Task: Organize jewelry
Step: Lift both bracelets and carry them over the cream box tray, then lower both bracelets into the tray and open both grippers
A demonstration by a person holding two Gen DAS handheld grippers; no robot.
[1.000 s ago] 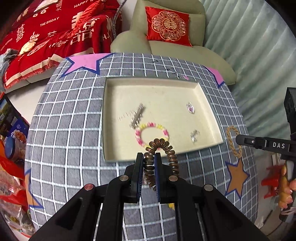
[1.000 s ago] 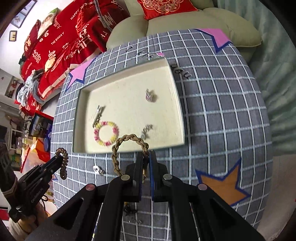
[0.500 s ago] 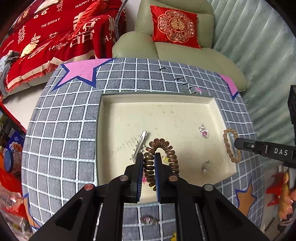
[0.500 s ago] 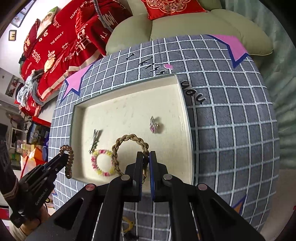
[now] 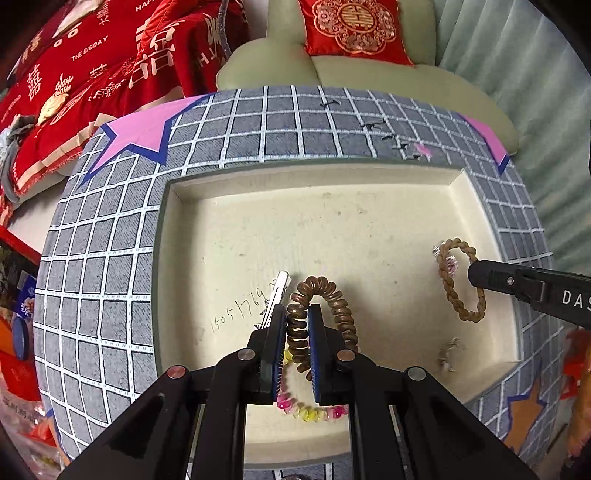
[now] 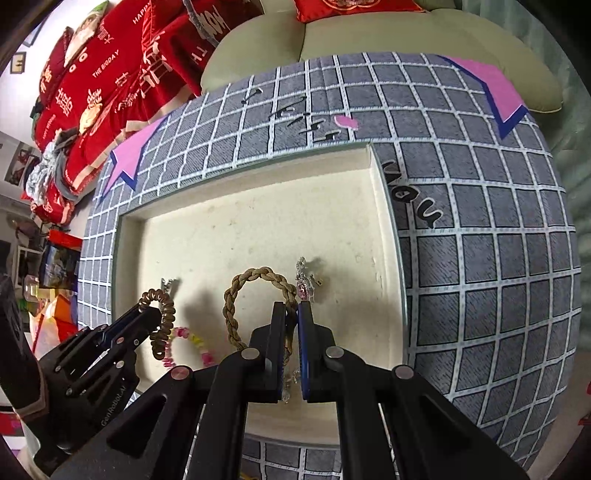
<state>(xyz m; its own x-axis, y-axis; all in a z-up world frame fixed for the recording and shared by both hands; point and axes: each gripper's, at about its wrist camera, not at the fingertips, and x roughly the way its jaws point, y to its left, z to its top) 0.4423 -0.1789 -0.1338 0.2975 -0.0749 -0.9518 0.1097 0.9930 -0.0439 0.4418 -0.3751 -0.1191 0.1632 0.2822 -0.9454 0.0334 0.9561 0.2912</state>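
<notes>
Gripping a brown spiral hair tie (image 5: 320, 310), left tool (image 5: 297, 347) is clamped over the tray (image 5: 369, 177). Right tool (image 6: 291, 347) pinches a braided tan loop (image 6: 236, 299). "DAS" reads on the right tool.

Your checked grey cloth (image 5: 110, 258) covers the round table, pink stars (image 5: 140, 133) at its 10 and 2 o'clock edges, an orange star (image 5: 524, 410) at 4. Black lettering (image 6: 410, 199) runs along the cloth at 2 o'clock in your right view. Beyond, at 12, a pale green sofa (image 5: 369, 74) carries a red cushion (image 5: 354, 29); red printed bedding (image 5: 92, 74) is piled at 10–11. Packets and clutter (image 5: 18, 332) sit at 8–9.
</notes>
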